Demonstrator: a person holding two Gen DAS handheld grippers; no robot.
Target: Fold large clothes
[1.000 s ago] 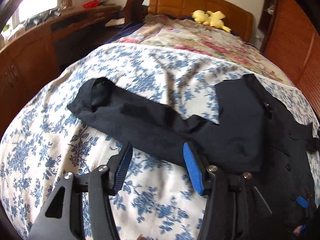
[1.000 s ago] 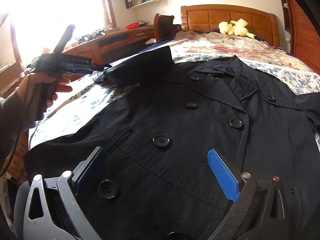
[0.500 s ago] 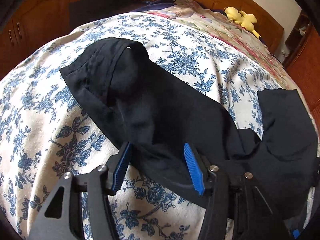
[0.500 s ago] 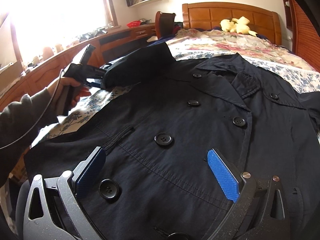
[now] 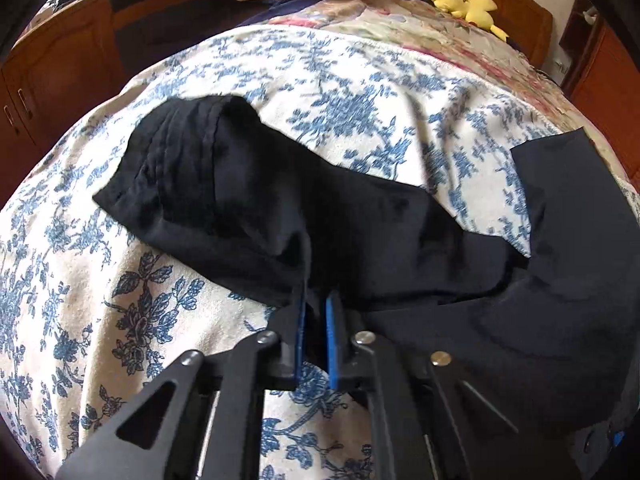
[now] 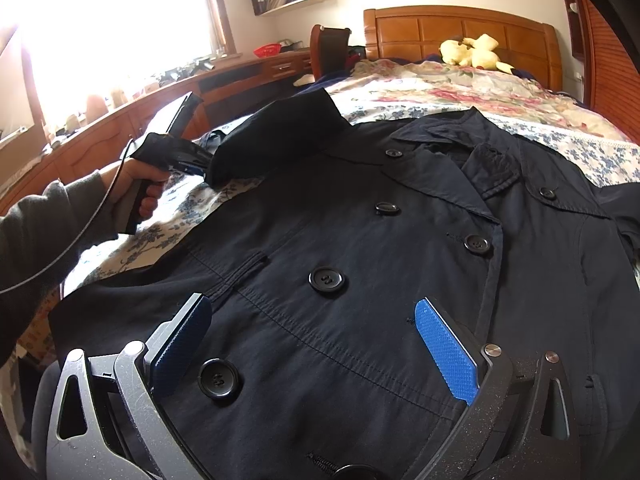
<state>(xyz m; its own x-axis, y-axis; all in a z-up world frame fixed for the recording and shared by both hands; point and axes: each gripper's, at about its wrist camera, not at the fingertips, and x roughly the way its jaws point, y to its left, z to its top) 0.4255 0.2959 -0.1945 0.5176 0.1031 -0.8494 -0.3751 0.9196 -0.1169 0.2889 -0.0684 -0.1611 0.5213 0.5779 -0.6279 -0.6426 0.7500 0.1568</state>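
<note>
On the bed (image 6: pixel 580 140), a dark coat (image 6: pixel 360 260) lies front up on the floral quilt (image 5: pixel 120 320), buttons showing, collar toward the headboard. Its sleeve (image 5: pixel 248 208) stretches out sideways across the quilt, cuff farthest from the body.

Left tool (image 5: pixel 314 312): pads pinched together on a fold at the sleeve's near edge, with cloth puckering up between them. A second ago these pads stood apart above the quilt, short of the sleeve; half a second ago they straddled its edge without pressing. The grip is thus newly made, and the sleeve is judged ready to be lifted and carried inward over the coat front, the first fold.

In the right wrist view a hand (image 6: pixel 140 188) in a grey sleeve holds the left tool at the coat sleeve, lower and closer to the cloth than a second ago, when it was raised clear of the bed.

Right tool (image 6: pixel 316 344): jaws wide, holding nothing, poised over the lower coat front between two buttons, unchanged across all frames.

Coat body flat and unfolded; a yellow toy (image 6: pixel 476 50) sits by the headboard.
</note>
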